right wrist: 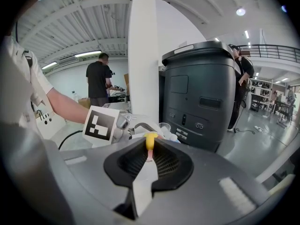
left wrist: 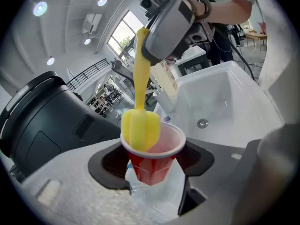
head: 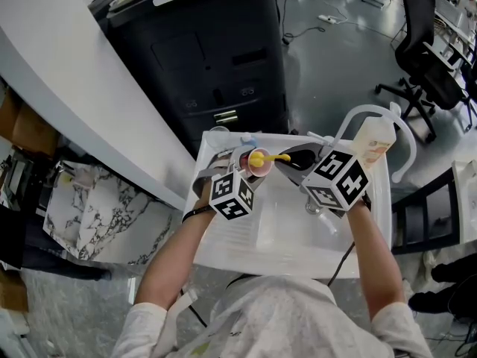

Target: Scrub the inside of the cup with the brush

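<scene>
A red cup (left wrist: 153, 159) with a white rim hangs over the white sink (head: 298, 237), and my left gripper (left wrist: 151, 173) is shut on its lower body. The brush's yellow sponge head (left wrist: 140, 128) rests at the cup's near rim, partly inside the pink interior. Its yellow handle (left wrist: 141, 69) rises to my right gripper (right wrist: 150, 150), which is shut on the handle end (right wrist: 150, 141). In the head view the cup (head: 261, 168) sits ahead of the left marker cube (head: 231, 197), with the brush (head: 262, 157) lying across to the right gripper (head: 296, 162).
The sink's drain (left wrist: 202, 123) lies below the cup. A white arched faucet (head: 370, 113) and a soap bottle (head: 372, 143) stand at the sink's right. A black bin (head: 201, 51) stands behind the sink. A person in black (right wrist: 99, 78) stands far off.
</scene>
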Available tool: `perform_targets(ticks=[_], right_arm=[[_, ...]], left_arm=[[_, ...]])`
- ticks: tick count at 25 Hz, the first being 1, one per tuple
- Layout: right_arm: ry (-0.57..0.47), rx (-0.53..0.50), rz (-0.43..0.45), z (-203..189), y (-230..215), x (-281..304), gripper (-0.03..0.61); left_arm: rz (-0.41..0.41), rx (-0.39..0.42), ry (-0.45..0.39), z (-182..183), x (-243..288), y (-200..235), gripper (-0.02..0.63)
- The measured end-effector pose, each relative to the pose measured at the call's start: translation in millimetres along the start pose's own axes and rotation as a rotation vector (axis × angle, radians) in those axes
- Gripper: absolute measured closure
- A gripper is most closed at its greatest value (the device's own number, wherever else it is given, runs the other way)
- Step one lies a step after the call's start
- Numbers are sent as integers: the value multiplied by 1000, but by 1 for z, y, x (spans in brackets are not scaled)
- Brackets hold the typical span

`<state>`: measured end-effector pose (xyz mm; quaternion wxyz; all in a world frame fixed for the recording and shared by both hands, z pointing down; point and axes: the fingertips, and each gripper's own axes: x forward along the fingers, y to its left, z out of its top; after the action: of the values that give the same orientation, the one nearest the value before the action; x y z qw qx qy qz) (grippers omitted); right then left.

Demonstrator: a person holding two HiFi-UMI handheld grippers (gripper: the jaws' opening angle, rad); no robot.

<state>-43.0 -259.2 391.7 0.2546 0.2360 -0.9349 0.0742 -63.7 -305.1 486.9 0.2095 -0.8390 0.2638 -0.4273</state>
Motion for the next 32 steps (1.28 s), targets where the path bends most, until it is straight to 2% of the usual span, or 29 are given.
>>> perform_targets(ticks=[12,22,32], right_arm=[[-26,51,1,1,-12,-7,545],[-31,104,-23,-9,-25,-12,545],[-23,130,-7,-21,-20,-9,545]], left_arm=[[20,-3,-7,0,-6,2,313],[40,-32,-14,1,-9,8,313],[69,-78,-21,0,-11,22,313]])
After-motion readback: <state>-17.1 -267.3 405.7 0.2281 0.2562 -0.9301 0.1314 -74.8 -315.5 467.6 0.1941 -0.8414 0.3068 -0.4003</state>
